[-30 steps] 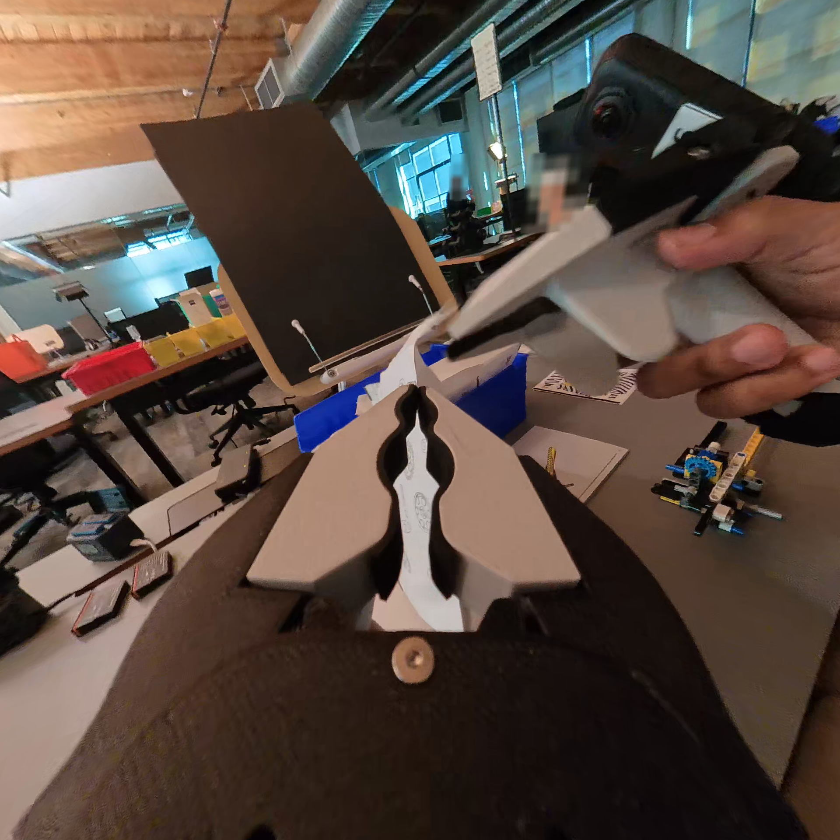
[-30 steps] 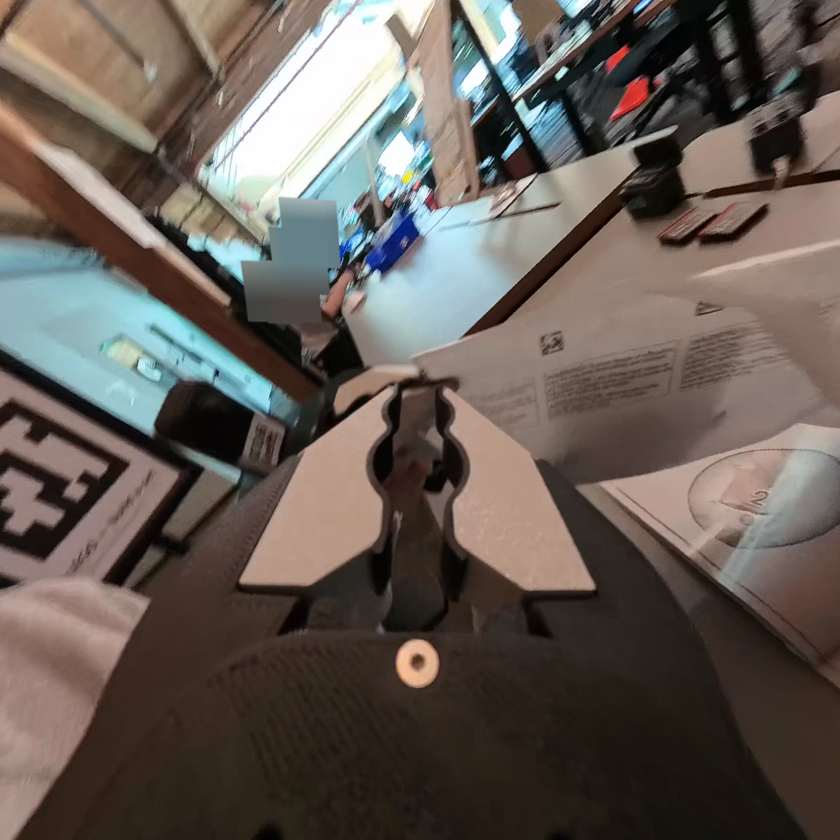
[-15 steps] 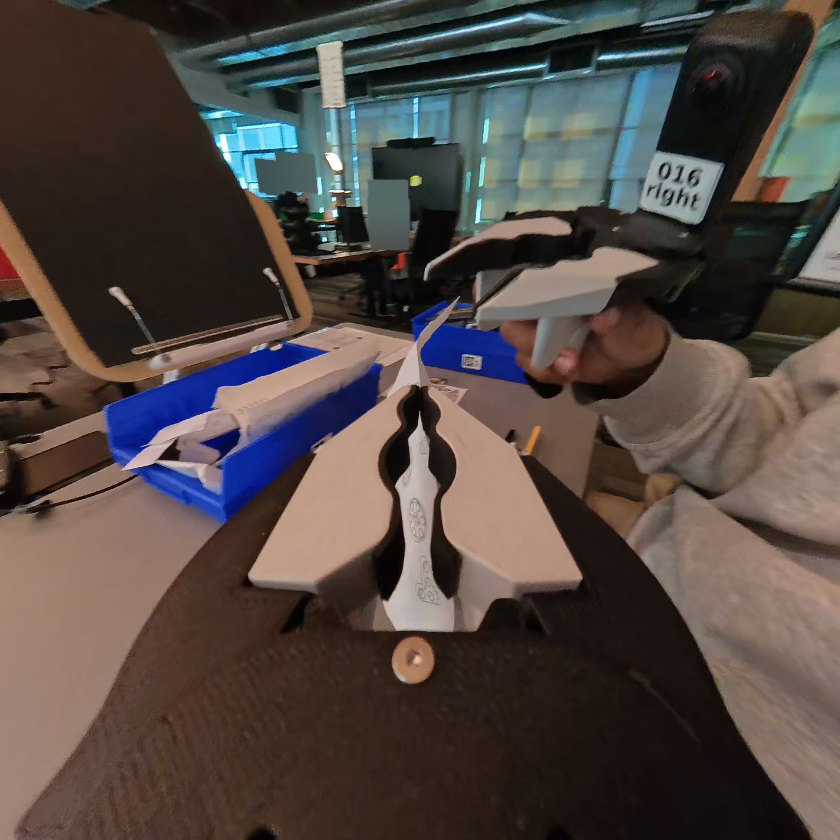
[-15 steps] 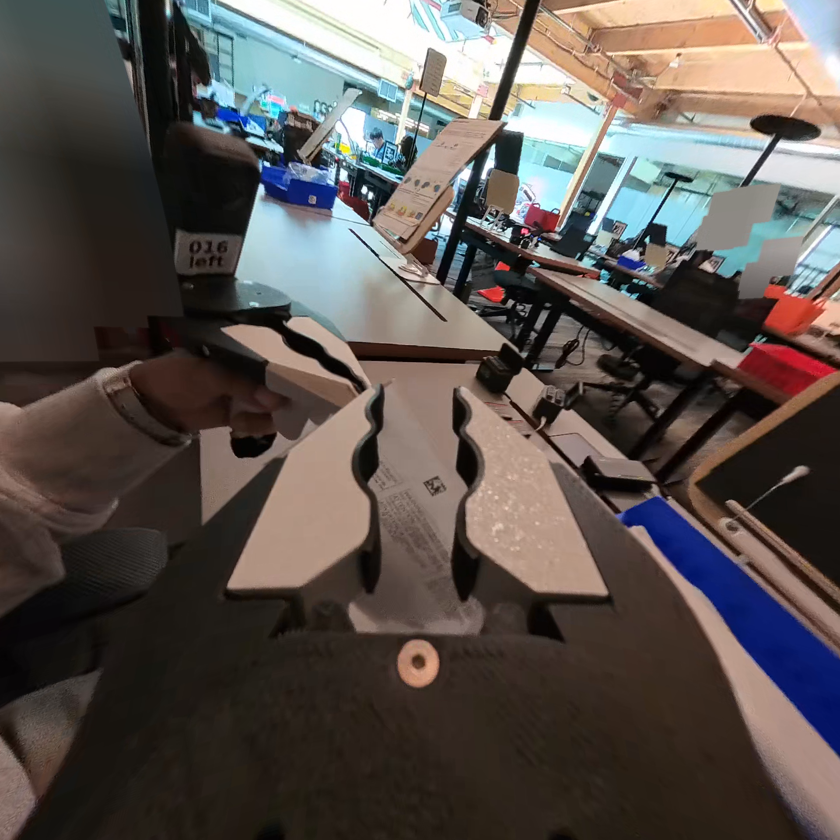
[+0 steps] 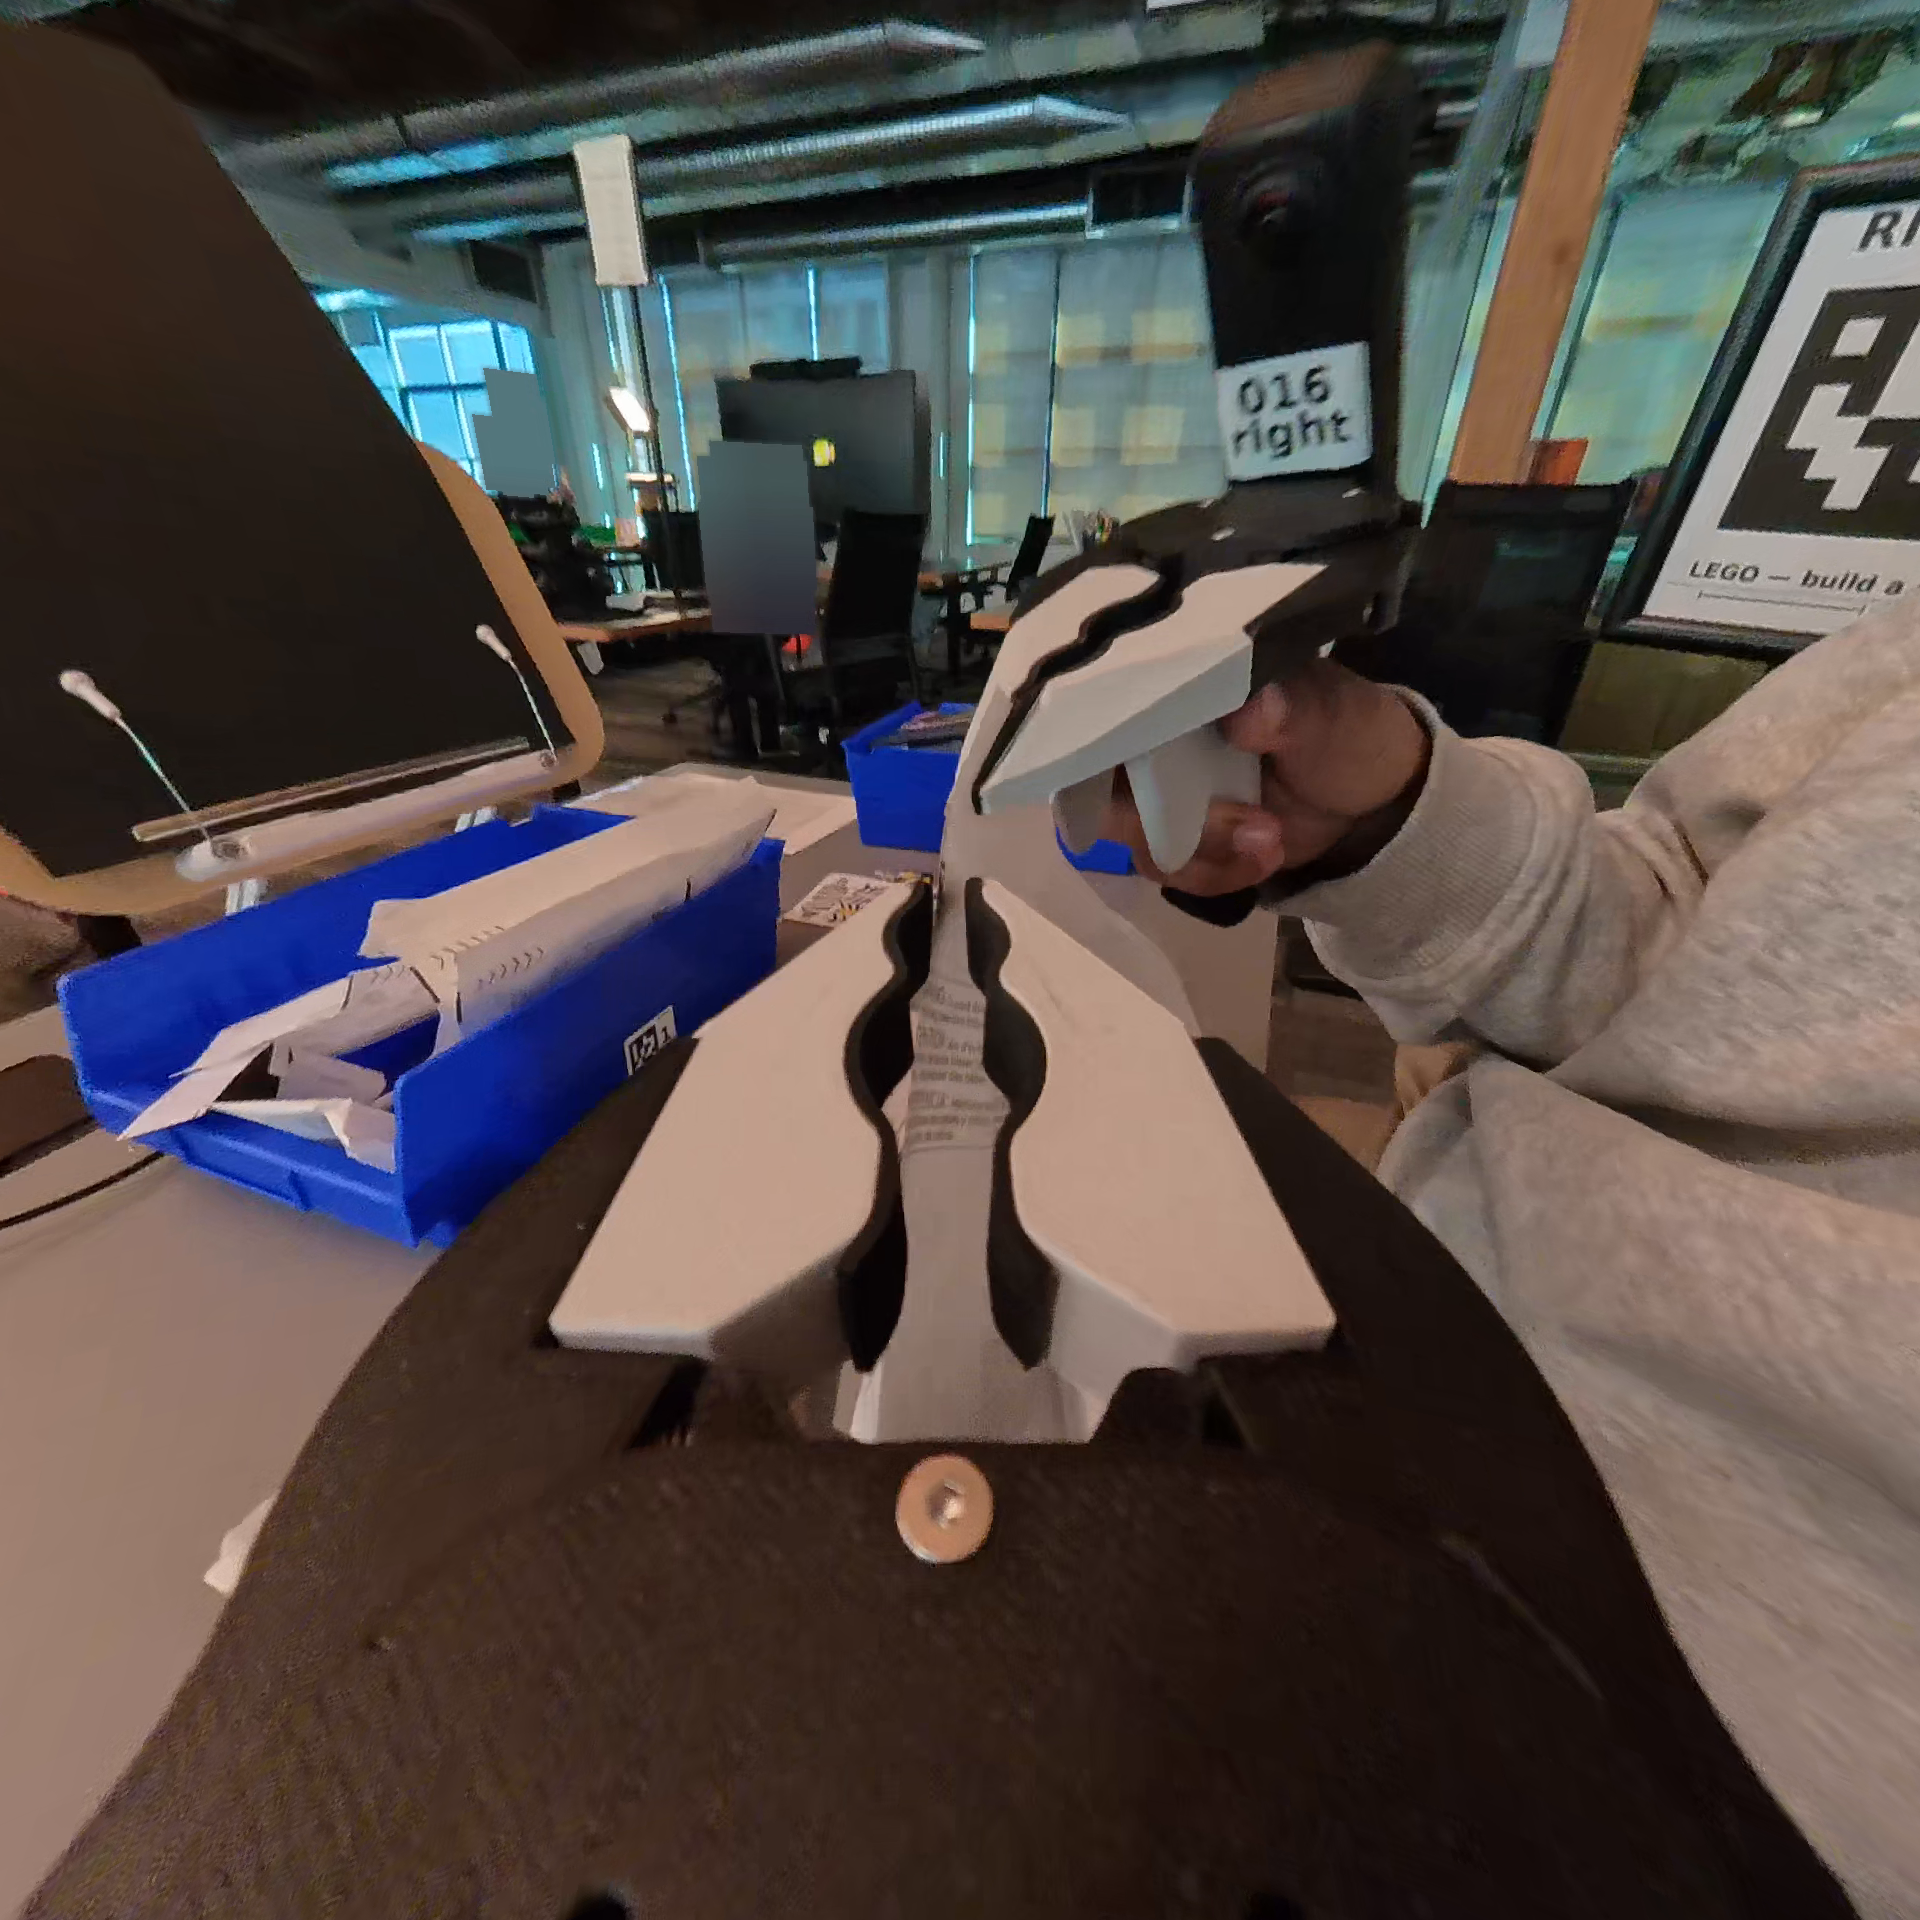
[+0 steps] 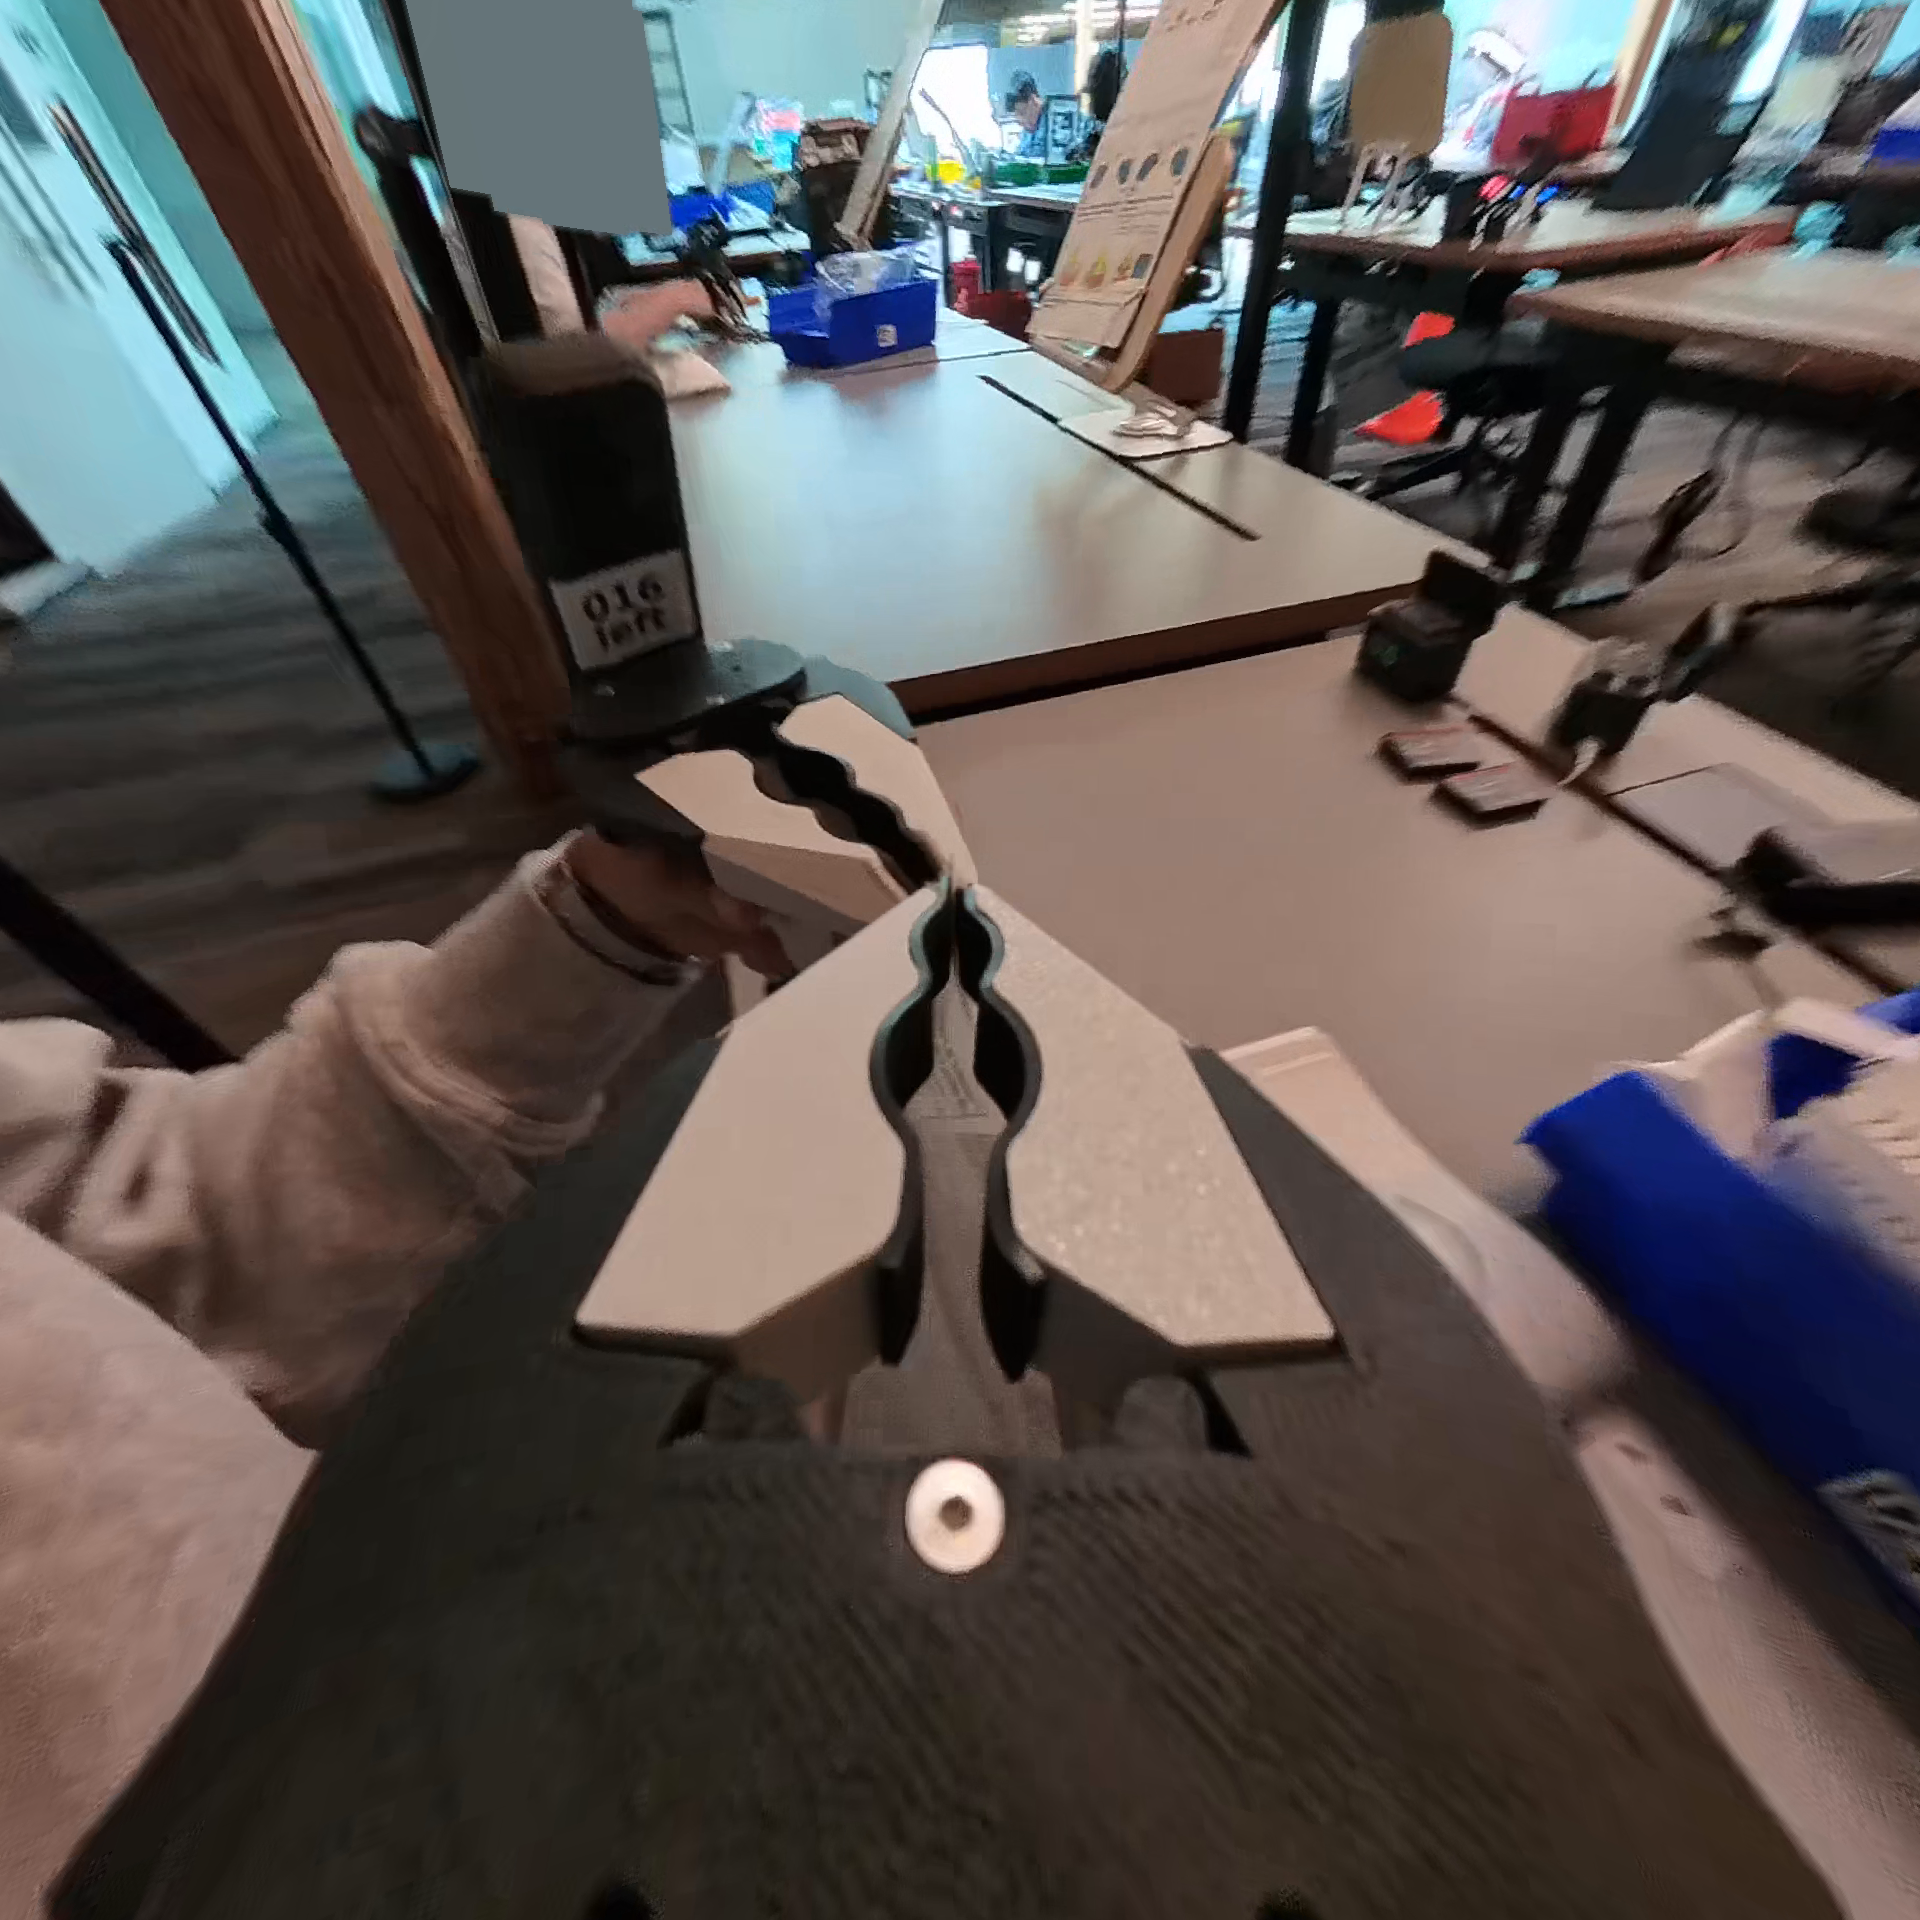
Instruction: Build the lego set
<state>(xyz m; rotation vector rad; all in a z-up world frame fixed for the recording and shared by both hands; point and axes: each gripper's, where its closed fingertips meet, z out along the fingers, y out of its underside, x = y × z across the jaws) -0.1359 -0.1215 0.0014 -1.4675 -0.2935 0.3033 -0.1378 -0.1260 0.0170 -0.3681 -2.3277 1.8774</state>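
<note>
My left gripper (image 5: 951, 896) is shut on a white paper bag (image 5: 954, 1101) with small print, which runs up between the fingers. In the left wrist view, my right gripper (image 5: 985, 795) is shut on the same bag just above my left fingertips, held in a person's hand. In the right wrist view, my right gripper (image 6: 951, 902) is shut with the grey-looking bag (image 6: 951, 1153) in its gap. The left gripper (image 6: 935, 868) meets it tip to tip. No lego model is in view.
A blue bin (image 5: 447, 1101) of torn white paper bags sits on the grey table (image 5: 125, 1351) to the left, also at the right in the right wrist view (image 6: 1714, 1278). A black board on a stand (image 5: 208, 468) rises behind it. A second blue bin (image 5: 896, 774) stands farther back. The grippers are tip to tip, or close to it.
My right gripper was open and apart from the bag; it has come down to my left fingertips and shut on the bag. Both views have swung round.
</note>
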